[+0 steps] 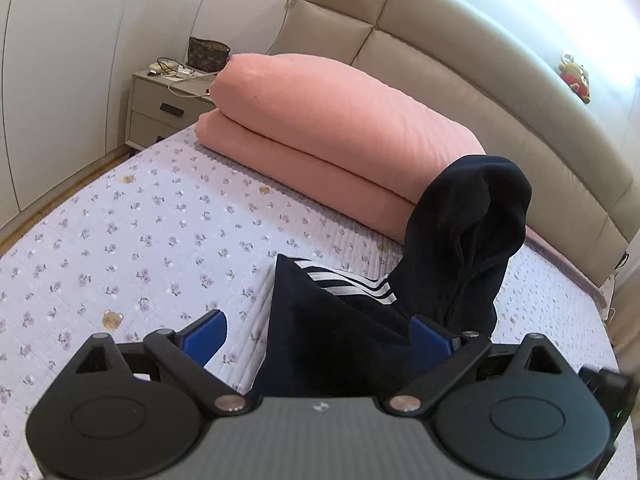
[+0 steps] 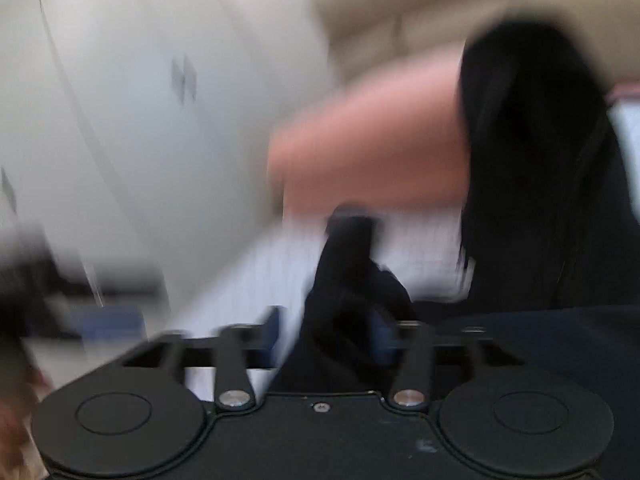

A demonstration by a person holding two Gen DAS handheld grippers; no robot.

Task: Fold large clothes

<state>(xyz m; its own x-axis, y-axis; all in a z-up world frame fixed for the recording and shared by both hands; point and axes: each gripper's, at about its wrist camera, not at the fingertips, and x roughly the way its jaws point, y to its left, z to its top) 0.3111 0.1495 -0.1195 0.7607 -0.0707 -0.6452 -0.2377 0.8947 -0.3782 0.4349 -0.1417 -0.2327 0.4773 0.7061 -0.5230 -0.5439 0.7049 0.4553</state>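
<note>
Garment (image 1: 352,336): navy, bunched on the bed (image 1: 120,248), part raised; folding barely begun.
Left hand-held gripper (image 1: 320,336): spread around cloth.
Right hand-held gripper (image 2: 328,332): blurred, cannot tell.

The dark navy fabric garment (image 1: 340,332) carries white stripes. It lies on a bed cover of pale lilac quilted cloth (image 1: 152,232) sprigged with small purple flowers. Behind sits a salmon-pink folded duvet (image 1: 320,120) against a beige padded headboard (image 1: 460,52).

Bright daylight; right view motion-blurred
</note>
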